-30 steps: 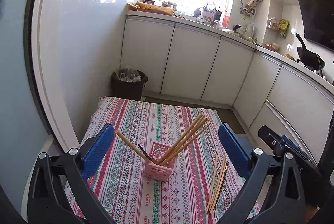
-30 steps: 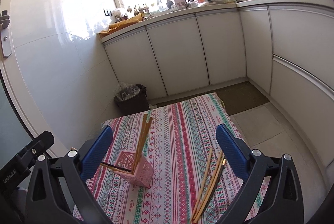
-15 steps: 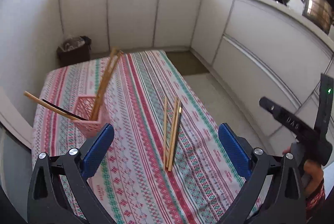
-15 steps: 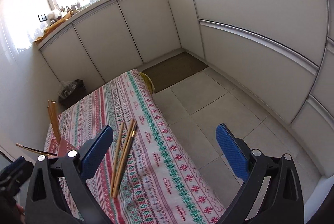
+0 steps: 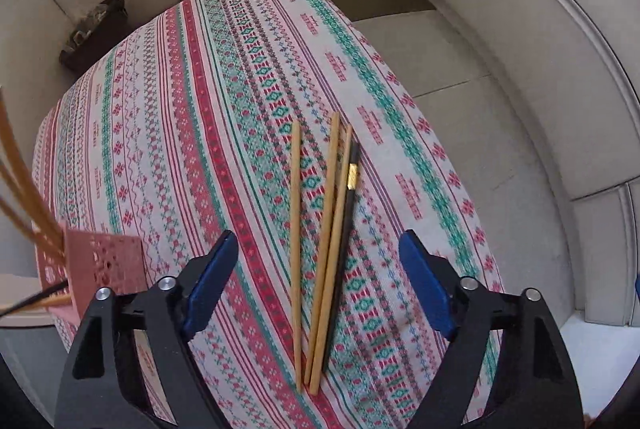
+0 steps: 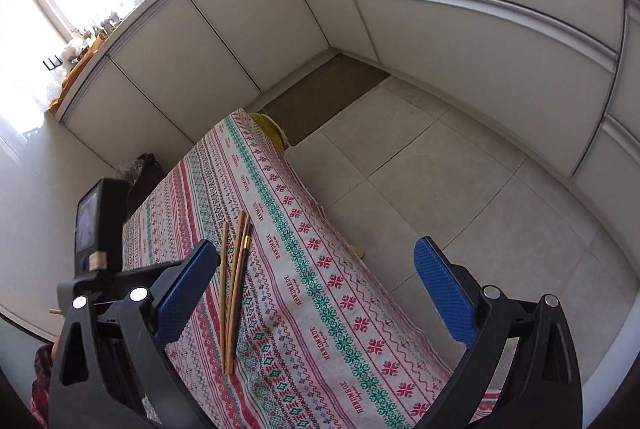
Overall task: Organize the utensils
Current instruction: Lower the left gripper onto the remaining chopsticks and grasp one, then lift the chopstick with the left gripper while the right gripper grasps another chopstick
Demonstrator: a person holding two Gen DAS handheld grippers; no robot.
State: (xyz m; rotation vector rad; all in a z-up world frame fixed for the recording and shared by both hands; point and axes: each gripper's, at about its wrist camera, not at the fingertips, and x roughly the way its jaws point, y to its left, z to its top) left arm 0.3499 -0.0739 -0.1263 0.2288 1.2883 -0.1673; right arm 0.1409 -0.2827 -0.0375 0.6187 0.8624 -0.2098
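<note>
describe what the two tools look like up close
Both tools share one build: black plastic arms with triangular cutouts and silver screws, ending in blue textured pads. The left tool appears in its own view; the right tool in its own. The right view also shows the left unit's black body with a small screen.

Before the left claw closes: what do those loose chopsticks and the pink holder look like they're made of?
Three pale chopsticks: probably bamboo or wood, matte tan, no shine. Dark chopstick: black and smooth with a gold band, maybe lacquered wood or plastic; I can't tell which. Holder: likely moulded plastic, matte pink with punched-out holes. The left claw is closing above the chopsticks, not yet touching them.
</note>
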